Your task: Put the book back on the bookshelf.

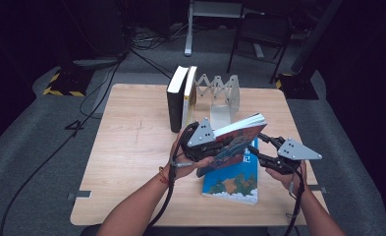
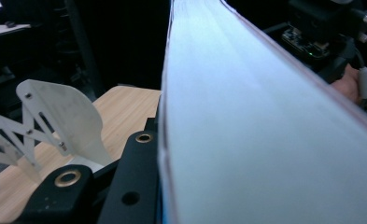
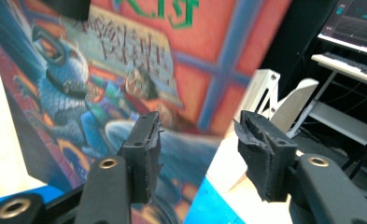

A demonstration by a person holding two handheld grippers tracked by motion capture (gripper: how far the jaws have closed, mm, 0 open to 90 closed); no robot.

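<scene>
- the illustrated book (image 1: 237, 140) sits in the middle of the high view, tilted, its page edge up toward the upper right and its lower corner over the blue book (image 1: 232, 184) lying flat on the desk (image 1: 131, 147).
- the left tongs (image 1: 215, 143) clamp it from the picture's left. in the left gripper view the white page block (image 2: 246, 130) runs up from the bottom edge, pressed against the black jaw, so these tongs are gripping the book.
- the right tongs (image 1: 253, 147) reach in from the picture's right. in the right gripper view the two jaws stand apart, the edge of the painted cover (image 3: 125, 70) falling in the gap between them with no pad pressing on it; i read them as open around that edge, not holding.
- the book's long axis slants from lower left to upper right in the high view, crosswise to both tongs.
- the book stand (image 1: 220, 93) with its scissor lattice is at the upper middle of the frame, straight beyond the held book, with two upright books (image 1: 180, 96) leaning just left of it.
- judgement: the left tongs carry the load and lie nearer the stand's open slot, so the coming move turns on swinging the book upright and away toward the top of the frame.
</scene>
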